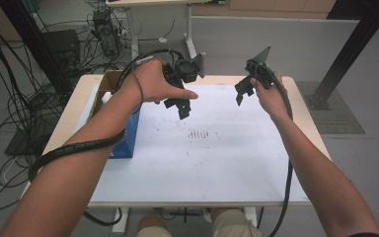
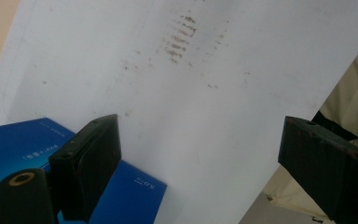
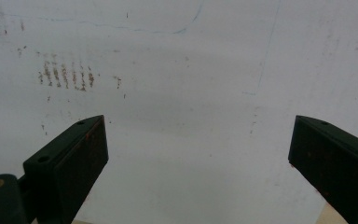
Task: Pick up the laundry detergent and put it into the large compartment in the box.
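Both the left gripper [image 1: 180, 106] and right gripper [image 1: 242, 94] hover with jaws spread wide, holding nothing, above the smooth white sheet [image 1: 202, 158] beside a glossy blue box [image 1: 128, 136].

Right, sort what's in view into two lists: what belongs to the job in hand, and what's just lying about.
Likely in the job:
left gripper, jaws open, nothing held
right gripper, jaws open, nothing held
blue box, at the table's left side, nearest the left gripper
white sheet with brown smudges

Lying about:
cardboard box
cables on the floor
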Tool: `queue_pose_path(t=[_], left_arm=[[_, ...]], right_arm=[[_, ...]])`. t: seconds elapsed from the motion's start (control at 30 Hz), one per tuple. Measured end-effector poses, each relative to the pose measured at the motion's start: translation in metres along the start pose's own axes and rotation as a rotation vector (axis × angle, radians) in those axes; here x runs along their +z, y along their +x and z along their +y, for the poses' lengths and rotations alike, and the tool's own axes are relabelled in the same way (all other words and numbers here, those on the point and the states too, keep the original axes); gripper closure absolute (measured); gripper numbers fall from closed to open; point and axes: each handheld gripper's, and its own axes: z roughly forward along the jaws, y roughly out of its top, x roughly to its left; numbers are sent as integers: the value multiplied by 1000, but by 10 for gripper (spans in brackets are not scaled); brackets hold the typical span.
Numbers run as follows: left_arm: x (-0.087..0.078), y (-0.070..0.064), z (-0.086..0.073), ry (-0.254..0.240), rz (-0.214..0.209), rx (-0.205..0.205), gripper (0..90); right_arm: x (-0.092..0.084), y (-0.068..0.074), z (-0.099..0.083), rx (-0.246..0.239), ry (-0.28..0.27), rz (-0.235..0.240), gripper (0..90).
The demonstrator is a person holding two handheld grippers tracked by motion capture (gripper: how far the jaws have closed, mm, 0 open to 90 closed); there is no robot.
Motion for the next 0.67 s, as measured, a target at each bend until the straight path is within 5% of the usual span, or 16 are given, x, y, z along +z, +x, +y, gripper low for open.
queue_pose_path(t=[0.67], left_arm=[[3, 4, -5, -3, -15, -5, 133]], right_arm=[[1, 2, 0, -4, -1, -2, 45]])
